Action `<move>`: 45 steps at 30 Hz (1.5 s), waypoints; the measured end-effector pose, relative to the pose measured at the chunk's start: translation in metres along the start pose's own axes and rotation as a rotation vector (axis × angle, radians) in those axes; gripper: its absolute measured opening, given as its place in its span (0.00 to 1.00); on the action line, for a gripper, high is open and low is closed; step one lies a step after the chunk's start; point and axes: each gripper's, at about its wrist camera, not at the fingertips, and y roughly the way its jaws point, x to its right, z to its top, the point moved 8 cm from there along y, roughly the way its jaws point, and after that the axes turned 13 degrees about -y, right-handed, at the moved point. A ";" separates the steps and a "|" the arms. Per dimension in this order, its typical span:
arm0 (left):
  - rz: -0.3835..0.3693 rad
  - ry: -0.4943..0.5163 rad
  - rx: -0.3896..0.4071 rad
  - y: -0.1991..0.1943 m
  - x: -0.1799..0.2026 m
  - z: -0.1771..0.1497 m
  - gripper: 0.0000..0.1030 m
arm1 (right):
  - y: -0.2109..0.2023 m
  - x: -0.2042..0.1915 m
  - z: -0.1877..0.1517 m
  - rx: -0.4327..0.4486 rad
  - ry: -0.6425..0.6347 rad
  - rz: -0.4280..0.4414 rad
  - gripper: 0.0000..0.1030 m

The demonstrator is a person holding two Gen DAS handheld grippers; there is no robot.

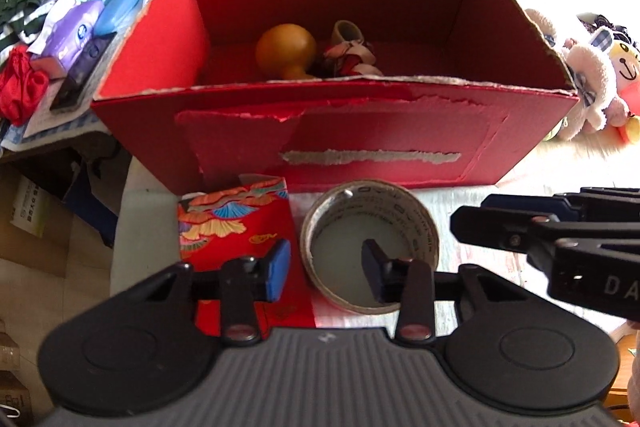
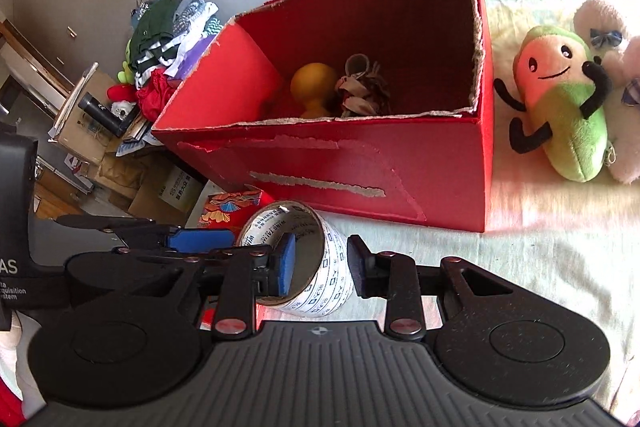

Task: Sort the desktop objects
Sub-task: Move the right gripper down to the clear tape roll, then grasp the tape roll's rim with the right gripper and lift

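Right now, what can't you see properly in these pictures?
- Floor of the red cardboard box: left wrist view, near wall hides it.
- Crumpled patterned cloth bundle beside the orange gourd-shaped toy: right wrist view, too dim to identify.
- Patterned red packet: right wrist view, left tool covers it.
- Pink plush: cut by edge.
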 end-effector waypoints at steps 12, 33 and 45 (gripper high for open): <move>0.010 0.059 -0.002 0.012 0.001 0.005 0.20 | 0.035 0.008 -0.008 -0.122 0.034 -0.043 0.28; -0.079 0.196 -0.036 0.018 0.054 -0.008 0.07 | -0.013 0.051 -0.036 -0.106 0.160 -0.152 0.12; -0.188 0.299 -0.060 0.007 0.121 -0.031 0.04 | -0.069 0.087 -0.066 -0.051 0.259 -0.273 0.12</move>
